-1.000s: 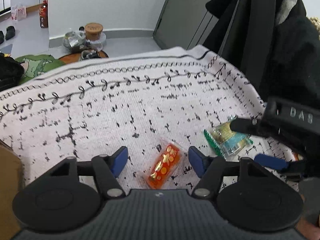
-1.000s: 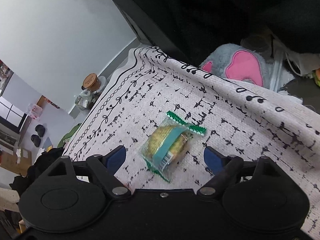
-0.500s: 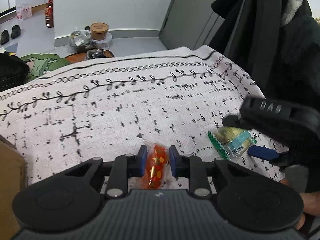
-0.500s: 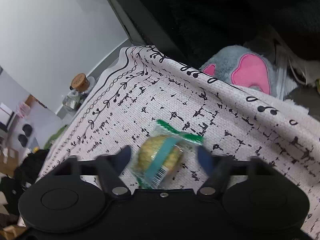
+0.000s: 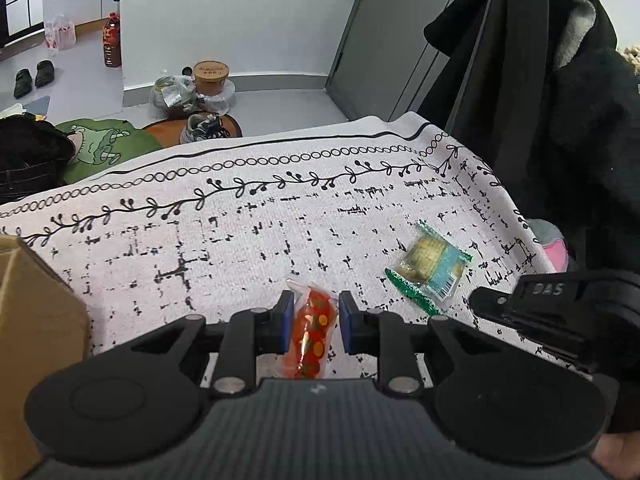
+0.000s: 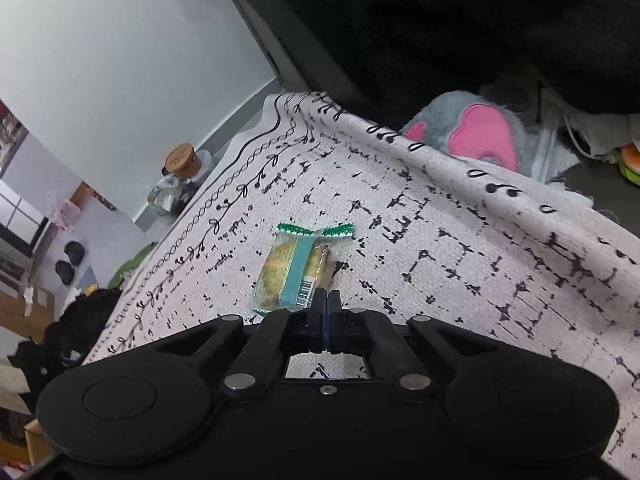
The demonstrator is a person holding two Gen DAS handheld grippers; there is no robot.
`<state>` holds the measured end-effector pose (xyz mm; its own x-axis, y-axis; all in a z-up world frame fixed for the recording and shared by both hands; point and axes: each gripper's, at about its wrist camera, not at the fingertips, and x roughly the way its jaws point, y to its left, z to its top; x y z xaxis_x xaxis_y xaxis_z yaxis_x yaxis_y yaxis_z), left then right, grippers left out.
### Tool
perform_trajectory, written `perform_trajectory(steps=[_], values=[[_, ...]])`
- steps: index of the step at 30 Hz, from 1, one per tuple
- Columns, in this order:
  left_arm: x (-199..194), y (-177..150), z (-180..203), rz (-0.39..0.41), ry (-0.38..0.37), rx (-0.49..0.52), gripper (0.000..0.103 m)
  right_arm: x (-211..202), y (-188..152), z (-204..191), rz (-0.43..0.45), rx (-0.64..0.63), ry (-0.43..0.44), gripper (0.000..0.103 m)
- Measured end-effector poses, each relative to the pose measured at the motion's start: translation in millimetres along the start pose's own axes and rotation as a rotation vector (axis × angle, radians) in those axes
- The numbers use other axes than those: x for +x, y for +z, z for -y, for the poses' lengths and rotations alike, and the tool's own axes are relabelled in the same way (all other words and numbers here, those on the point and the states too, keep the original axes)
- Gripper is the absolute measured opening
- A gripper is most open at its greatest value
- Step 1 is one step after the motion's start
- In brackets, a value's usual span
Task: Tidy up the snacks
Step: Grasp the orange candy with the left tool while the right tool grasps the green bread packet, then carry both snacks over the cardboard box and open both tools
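An orange-red snack packet is pinched between the blue pads of my left gripper, which is shut on it just above the patterned cloth. A green-edged clear packet with a round cake lies on the cloth to the right of it. In the right wrist view that cake packet lies just ahead of my right gripper. Its pads are pressed together at the packet's near corner. I cannot tell whether they catch the wrapper's edge.
A cardboard box stands at the left edge of the cloth. A grey and pink plush toy lies past the cloth's right edge, under a black coat. Beyond the far edge, a lidded jar, bags and shoes are on the floor.
My left jaws closed on the orange packet and rose a little with it. My right jaws closed fully; the cake packet, earlier between them, now lies just ahead of the tips.
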<state>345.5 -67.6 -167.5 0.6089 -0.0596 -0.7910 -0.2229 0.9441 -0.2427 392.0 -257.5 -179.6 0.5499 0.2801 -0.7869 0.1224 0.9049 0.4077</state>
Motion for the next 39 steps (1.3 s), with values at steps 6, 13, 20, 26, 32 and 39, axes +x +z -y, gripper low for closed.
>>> perform_trajectory(steps=[6, 13, 20, 26, 32, 39], values=[[-5.1, 3.7, -4.4, 0.019, 0.017, -0.008, 0.022, 7.4, 2.6, 5.1, -0.028, 0.062, 0.017, 0.040], [4.6, 8.1, -11.9, 0.020, 0.029, -0.023, 0.022, 25.8, 10.0, -15.7, 0.019, -0.050, -0.022, 0.092], [23.8, 15.2, -20.1, 0.010, 0.057, -0.036, 0.022, 46.4, 7.5, -25.9, 0.005, -0.132, -0.069, 0.094], [30.4, 17.0, -23.1, 0.006, 0.070, -0.046, 0.022, 54.7, 1.1, -37.3, 0.034, -0.209, -0.119, 0.095], [26.3, 16.8, -21.8, 0.006, 0.075, -0.037, 0.022, 51.0, -0.6, -43.0, 0.030, -0.263, -0.103, 0.048], [10.2, 14.8, -20.2, 0.015, 0.081, -0.022, 0.022, 27.0, -1.5, -42.6, 0.030, -0.221, -0.064, 0.047]])
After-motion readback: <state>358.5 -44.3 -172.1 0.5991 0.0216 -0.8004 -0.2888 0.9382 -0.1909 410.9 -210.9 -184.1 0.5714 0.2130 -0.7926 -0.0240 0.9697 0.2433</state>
